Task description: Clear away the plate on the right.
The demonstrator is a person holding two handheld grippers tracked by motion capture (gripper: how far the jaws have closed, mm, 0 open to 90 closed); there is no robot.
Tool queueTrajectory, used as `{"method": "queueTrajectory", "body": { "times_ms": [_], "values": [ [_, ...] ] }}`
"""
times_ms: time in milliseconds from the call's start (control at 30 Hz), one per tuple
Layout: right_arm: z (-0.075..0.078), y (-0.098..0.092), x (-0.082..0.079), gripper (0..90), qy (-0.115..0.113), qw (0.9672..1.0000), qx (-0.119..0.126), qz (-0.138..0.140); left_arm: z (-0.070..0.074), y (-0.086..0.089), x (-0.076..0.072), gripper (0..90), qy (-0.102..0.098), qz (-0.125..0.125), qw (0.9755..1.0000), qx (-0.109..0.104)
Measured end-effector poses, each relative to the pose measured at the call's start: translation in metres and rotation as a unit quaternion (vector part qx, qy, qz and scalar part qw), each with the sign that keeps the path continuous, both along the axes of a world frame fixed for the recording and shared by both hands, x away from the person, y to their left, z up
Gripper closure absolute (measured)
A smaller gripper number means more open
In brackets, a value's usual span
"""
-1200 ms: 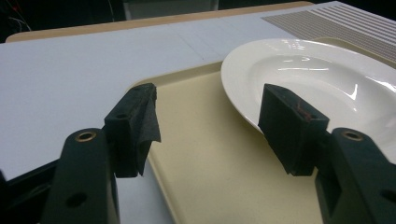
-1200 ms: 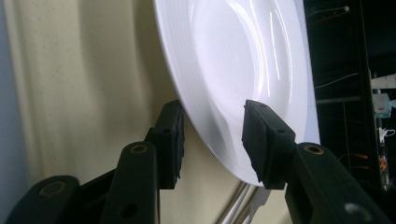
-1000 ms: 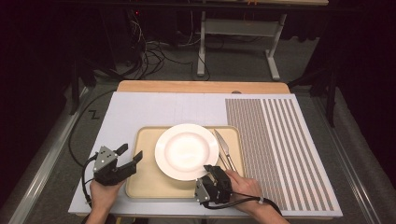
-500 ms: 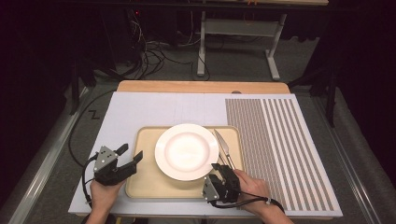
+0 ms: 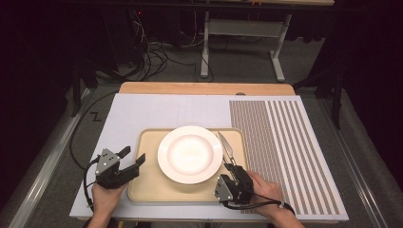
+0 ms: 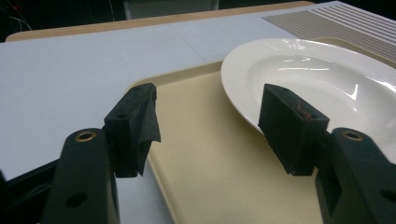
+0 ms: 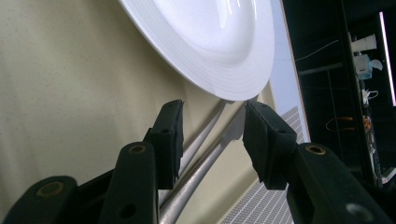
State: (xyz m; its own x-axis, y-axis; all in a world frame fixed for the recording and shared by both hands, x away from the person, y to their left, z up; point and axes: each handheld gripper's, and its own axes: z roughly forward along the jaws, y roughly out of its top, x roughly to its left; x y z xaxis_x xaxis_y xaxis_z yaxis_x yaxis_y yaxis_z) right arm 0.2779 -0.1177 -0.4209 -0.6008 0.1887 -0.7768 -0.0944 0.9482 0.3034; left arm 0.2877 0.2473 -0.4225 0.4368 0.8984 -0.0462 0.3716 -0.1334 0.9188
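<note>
— What is the person doing now at the table?

— The right gripper [image 5: 232, 167] is at the near right part of the shallow beige plastic tray [image 5: 150, 186], just beside the round white ceramic plate [image 5: 190, 153]. It reaches for the metal cutlery with long silver handles [image 7: 205, 158], which lies on the tray to the right of the plate, with the tips pointing far. In the right gripper view two handles lie side by side and pass between the two black jaws.

— Are they already held?

— I think not yet. The jaws stand about half open, one at each side of the handles, and I see a gap between the pads [image 7: 266, 135] and the metal. Whether the left pad touches one handle, I cannot tell.

— How to do this step well?

— In my judgement, the jaws should go lower, until the pads are beside the handles and not above them, and close on both handles together. Thin metal on a smooth tray slips easily, so a slow closing is better. Also the plate rim is very near; the jaw should not push it.

— And the other hand?

— The left gripper [image 5: 129, 158] hovers at the near left corner of the tray. Its jaws are wide apart and empty, pointing to the plate.
</note>
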Motion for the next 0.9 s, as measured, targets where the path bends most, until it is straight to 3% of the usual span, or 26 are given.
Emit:
{"method": "queueTrajectory", "body": {
  "times_ms": [900],
  "values": [
    [0.003,-0.021,0.004,57.0,-0.013,0.9996,0.007,-0.026,0.000,0.001,0.000,37.5,0.000,0.001,1.0000,0.000]
  ]
}}
